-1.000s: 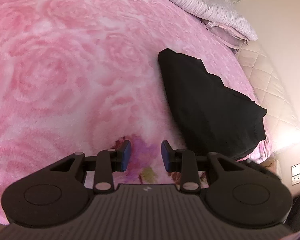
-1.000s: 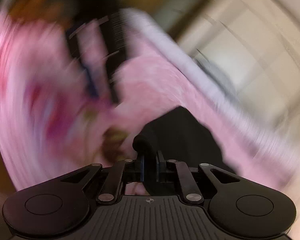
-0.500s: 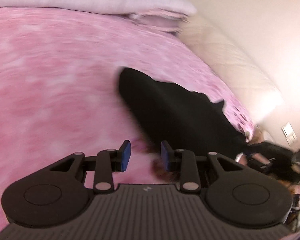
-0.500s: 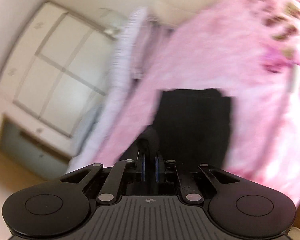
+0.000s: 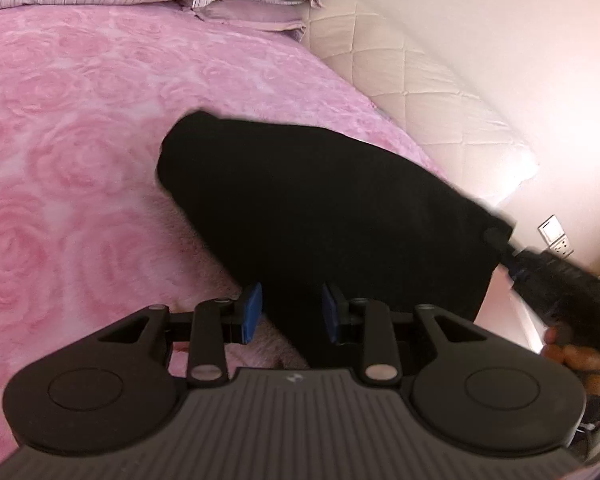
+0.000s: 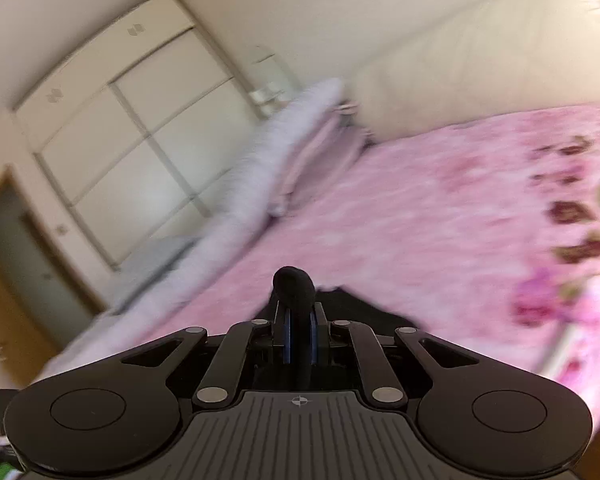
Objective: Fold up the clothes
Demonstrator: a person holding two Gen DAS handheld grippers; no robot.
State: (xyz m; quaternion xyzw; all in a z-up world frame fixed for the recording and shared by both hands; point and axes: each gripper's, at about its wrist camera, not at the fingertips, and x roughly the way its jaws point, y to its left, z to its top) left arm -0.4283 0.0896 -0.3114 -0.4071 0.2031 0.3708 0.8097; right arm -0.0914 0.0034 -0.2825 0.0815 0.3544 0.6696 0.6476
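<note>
A: Left wrist view: black garment (image 5: 320, 216) spread matte and wedge-shaped on the fuzzy pink rose blanket (image 5: 80, 140). Left gripper (image 5: 291, 312) spread wide, cloth edge between the pads, not pinched.

B: Right wrist view, blurry: right gripper (image 6: 299, 334) pinching a bunched black fold. Wardrobe (image 6: 120, 140) shows only here; probably sliding doors.

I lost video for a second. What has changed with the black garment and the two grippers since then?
The left gripper has closed in on the black garment; its open fingers now flank the near edge. The right gripper swung around. Unchanged: the right stays clamped on a fold, the left open, the garment on the pink blanket.
</note>
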